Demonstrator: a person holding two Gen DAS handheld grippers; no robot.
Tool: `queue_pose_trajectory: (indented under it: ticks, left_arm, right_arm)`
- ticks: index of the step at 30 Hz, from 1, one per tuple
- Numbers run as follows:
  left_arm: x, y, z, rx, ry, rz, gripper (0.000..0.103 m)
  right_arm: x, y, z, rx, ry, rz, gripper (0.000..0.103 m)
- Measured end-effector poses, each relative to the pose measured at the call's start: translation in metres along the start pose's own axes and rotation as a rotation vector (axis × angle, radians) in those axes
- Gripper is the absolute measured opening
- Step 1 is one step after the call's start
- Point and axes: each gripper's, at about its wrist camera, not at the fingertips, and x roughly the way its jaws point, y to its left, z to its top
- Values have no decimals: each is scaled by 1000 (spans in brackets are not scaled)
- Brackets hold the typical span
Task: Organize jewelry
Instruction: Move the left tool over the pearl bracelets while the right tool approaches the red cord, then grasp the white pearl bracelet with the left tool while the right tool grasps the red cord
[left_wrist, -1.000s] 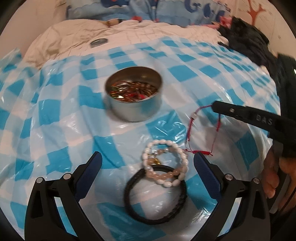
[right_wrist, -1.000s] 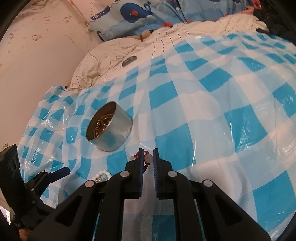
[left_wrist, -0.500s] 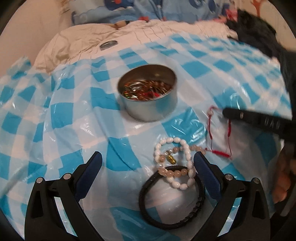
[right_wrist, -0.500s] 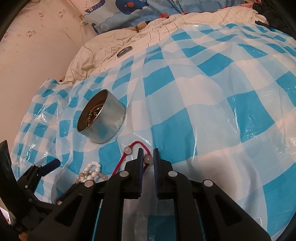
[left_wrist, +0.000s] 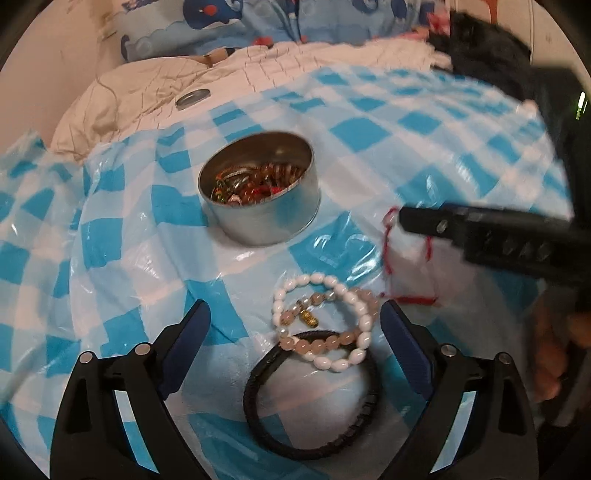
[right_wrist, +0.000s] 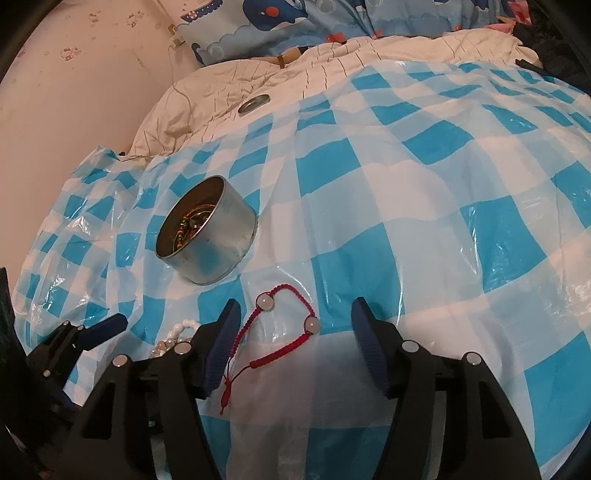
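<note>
A round metal tin (left_wrist: 260, 188) with several pieces of jewelry inside stands on the blue-and-white checked plastic sheet (left_wrist: 369, 133); it also shows in the right wrist view (right_wrist: 207, 240). A red cord bracelet (right_wrist: 280, 321) with two pale beads lies flat between the fingers of my open right gripper (right_wrist: 295, 332); it also shows in the left wrist view (left_wrist: 406, 266). My left gripper (left_wrist: 295, 332) is open and empty around a white pearl bracelet (left_wrist: 325, 325), a pink bead bracelet (left_wrist: 317, 341) and a black braided bracelet (left_wrist: 310, 395).
A crumpled white quilt (right_wrist: 295, 74) with a small round metal lid (right_wrist: 253, 103) on it lies behind the sheet. A blue whale-print pillow (right_wrist: 332, 22) is at the back, dark clothing (left_wrist: 491, 55) at the far right, a wall (right_wrist: 74, 74) on the left.
My right gripper opened and let go of the red cord bracelet, which now lies on the sheet. The left gripper stayed open and shifted slightly over the bracelet pile.
</note>
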Motion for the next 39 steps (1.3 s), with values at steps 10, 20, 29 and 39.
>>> queue_pose_trajectory:
  ticks: [10,20,29,39]
  left_arm:
    - [-2,44,0,-150,3,78,87]
    - [3,40,-3,-133,10,-13,86]
    - [8,24,-7,-33,21,55,85]
    - [9,48,-5,-116,28,17,35]
  right_arm:
    - [2,4,-2,-26,12,-11,65]
    - [12,24,-12,-168,37,-102,71]
    - [16,27,-15,-201,42,-119,75]
    - [16,29,-16,-211,42,-127,75]
